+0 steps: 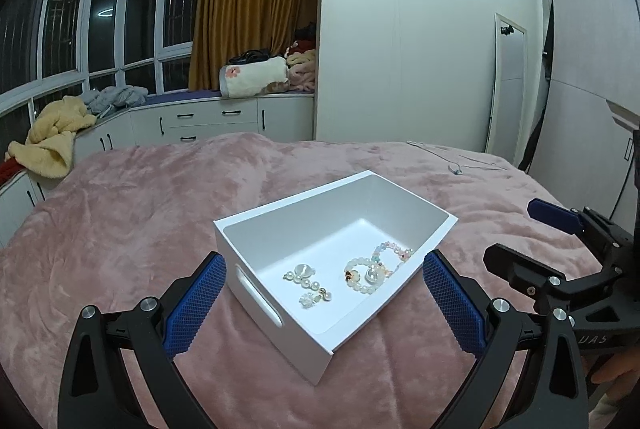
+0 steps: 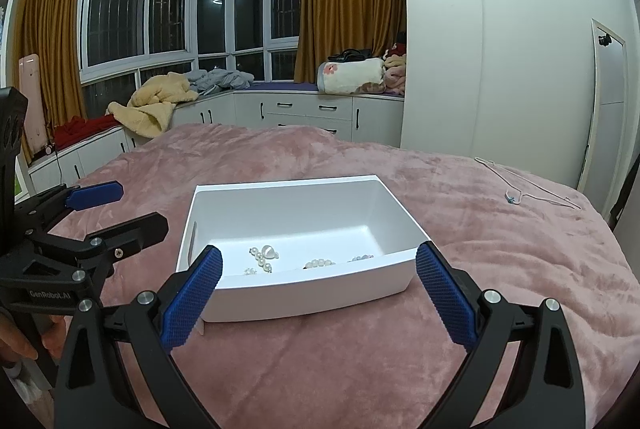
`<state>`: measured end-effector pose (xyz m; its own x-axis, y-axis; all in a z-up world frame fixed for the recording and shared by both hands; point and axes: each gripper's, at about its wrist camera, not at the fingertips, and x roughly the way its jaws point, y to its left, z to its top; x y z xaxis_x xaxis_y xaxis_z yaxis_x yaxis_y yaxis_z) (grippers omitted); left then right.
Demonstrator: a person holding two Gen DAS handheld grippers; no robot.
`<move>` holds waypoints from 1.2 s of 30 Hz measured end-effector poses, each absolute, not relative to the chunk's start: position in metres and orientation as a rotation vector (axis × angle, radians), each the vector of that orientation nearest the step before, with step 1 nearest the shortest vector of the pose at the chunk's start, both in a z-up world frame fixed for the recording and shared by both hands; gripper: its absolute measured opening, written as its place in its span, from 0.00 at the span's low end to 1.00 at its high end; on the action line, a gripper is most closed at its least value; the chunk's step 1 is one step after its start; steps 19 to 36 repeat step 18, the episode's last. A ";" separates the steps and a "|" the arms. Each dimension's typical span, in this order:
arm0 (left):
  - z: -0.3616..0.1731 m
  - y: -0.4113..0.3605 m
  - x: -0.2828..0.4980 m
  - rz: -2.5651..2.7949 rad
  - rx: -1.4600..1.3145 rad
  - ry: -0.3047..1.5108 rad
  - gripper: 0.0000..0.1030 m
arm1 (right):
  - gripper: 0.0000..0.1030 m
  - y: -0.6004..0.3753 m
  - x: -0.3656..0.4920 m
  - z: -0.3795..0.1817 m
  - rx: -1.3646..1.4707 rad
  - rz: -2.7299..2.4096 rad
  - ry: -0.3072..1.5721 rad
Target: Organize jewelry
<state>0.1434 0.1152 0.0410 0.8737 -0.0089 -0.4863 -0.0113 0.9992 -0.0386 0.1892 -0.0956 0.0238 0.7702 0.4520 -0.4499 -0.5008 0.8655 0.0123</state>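
Note:
A white box [image 1: 412, 197] [image 2: 280, 299] lies on the pink blanket. Inside it are a pearl earring set [image 1: 306, 281] [image 2: 264, 257] and a pastel bead bracelet [image 1: 374, 269] [image 2: 320, 263]. My left gripper [image 1: 324, 265] stands open just before the box's near corner, nothing between its blue pads. My right gripper [image 2: 318, 265] is open too, its fingers straddling the box's near wall without touching it. A thin silver necklace [image 1: 456, 165] [image 2: 516, 195] lies on the blanket at the far right, apart from both grippers. Each gripper shows at the side of the other's view.
The pink blanket [image 1: 140, 229] [image 2: 500, 269] covers the whole bed. Behind it runs a window bench with white drawers [image 1: 216, 117], piled clothes [image 2: 156, 105] and folded blankets [image 2: 352, 75]. A white wardrobe [image 1: 400, 29] stands at the right.

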 end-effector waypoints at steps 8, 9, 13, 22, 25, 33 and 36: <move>0.041 0.110 0.142 0.029 0.012 0.499 0.97 | 0.93 -0.094 0.189 0.024 -0.117 0.522 0.464; 0.041 0.110 0.143 0.034 0.009 0.499 0.97 | 0.93 -0.094 0.189 0.025 -0.117 0.522 0.465; 0.041 0.110 0.145 0.063 0.022 0.500 0.97 | 0.93 -0.093 0.189 0.026 -0.117 0.519 0.461; 0.040 0.110 0.145 0.078 0.045 0.502 0.97 | 0.94 -0.092 0.190 0.024 -0.113 0.516 0.461; 0.040 0.110 0.145 0.078 0.045 0.502 0.97 | 0.94 -0.092 0.190 0.024 -0.113 0.516 0.461; 0.040 0.110 0.145 0.078 0.045 0.502 0.97 | 0.94 -0.092 0.190 0.024 -0.113 0.516 0.461; 0.040 0.110 0.145 0.078 0.045 0.502 0.97 | 0.94 -0.092 0.190 0.024 -0.113 0.516 0.461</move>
